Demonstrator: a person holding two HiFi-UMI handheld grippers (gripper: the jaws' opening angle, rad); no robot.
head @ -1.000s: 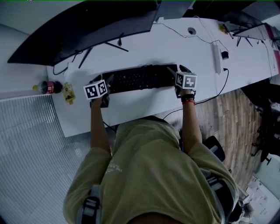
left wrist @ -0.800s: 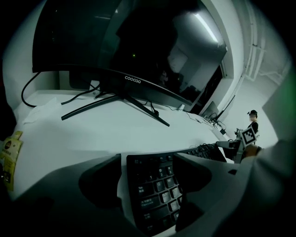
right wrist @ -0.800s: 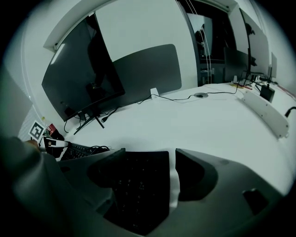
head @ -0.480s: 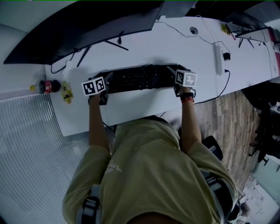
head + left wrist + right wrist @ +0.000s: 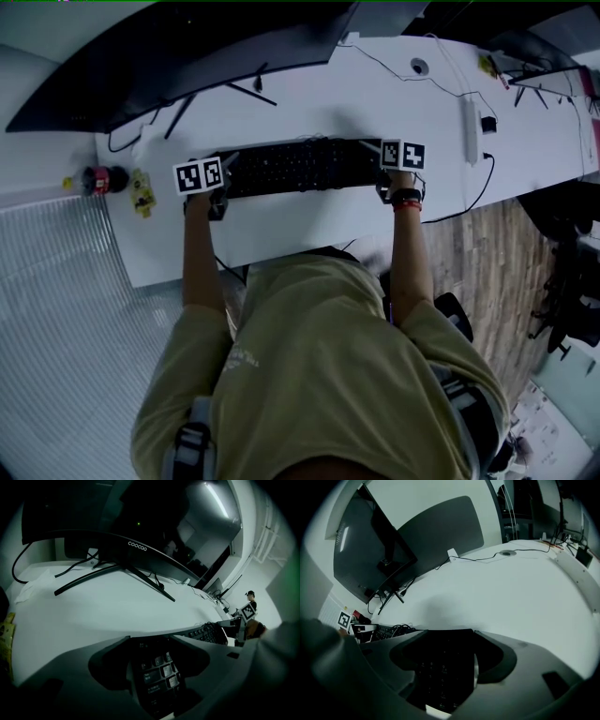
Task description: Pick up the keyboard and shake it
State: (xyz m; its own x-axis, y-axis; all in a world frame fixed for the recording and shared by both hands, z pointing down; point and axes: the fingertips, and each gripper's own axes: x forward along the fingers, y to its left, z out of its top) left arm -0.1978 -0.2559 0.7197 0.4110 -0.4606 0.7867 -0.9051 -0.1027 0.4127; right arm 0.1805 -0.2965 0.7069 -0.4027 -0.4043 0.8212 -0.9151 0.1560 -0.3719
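A black keyboard (image 5: 300,167) lies flat on the white desk (image 5: 309,225), in front of a curved monitor. My left gripper (image 5: 221,180) is at its left end and my right gripper (image 5: 380,161) at its right end. In the left gripper view the keyboard's end (image 5: 161,672) fills the gap between the jaws, which have just been closing. In the right gripper view the dark key rows (image 5: 438,672) sit between the jaws, which have also just been closing. Both pairs of jaws still stand wide, and I see no pad pressing on the keyboard.
The curved monitor (image 5: 187,56) on thin splayed legs stands just behind the keyboard. A bottle (image 5: 98,178) and a yellow packet (image 5: 142,192) sit at the desk's left edge. At the right are a white power strip (image 5: 466,127), trailing cables and a second screen (image 5: 548,66).
Both grippers have shifted slightly away from me, onto the keyboard's ends, and the right one has rolled a little. The keyboard has not moved on the desk.
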